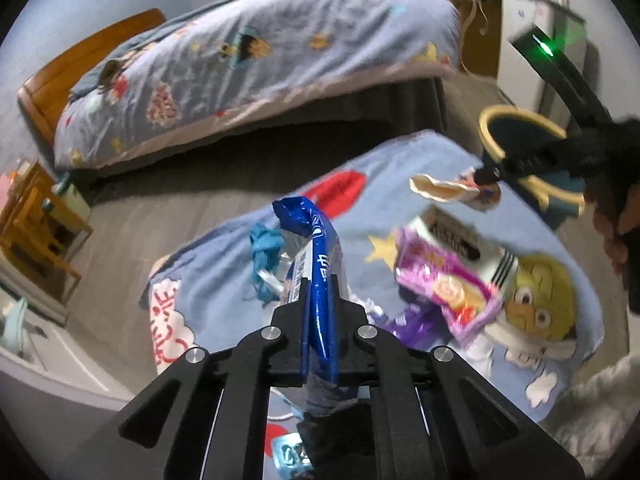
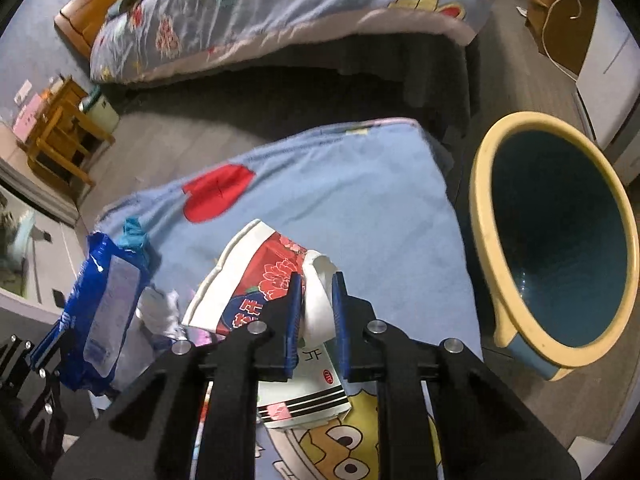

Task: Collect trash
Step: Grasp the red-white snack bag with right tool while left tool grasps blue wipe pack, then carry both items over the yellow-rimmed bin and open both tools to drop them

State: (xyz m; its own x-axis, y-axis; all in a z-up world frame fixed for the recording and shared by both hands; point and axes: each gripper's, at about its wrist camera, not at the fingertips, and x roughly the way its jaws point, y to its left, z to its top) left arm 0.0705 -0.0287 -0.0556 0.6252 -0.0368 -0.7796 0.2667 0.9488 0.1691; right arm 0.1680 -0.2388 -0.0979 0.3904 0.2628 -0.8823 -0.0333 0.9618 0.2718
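Left gripper (image 1: 319,300) clamps blue wrapper (image 1: 316,264), right gripper (image 2: 316,296) crushed cup (image 2: 276,276); bin (image 2: 486,216) seemingly empty.

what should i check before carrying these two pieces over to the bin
1. Left tool shut on the blue plastic wrapper: ok, wrapper pinched between its fingers.
2. Right tool shut on the crushed red and white paper cup: ok, but only a torn white flap is held.
3. Cup lifted off the blue cartoon blanket: ok in the left view.
4. Round teal bin with cream rim open and empty: ok.
5. Path from the cup to the bin clear: ok, nothing between.
6. Trash left on the blanket: not ok, purple snack packet and white carton remain.
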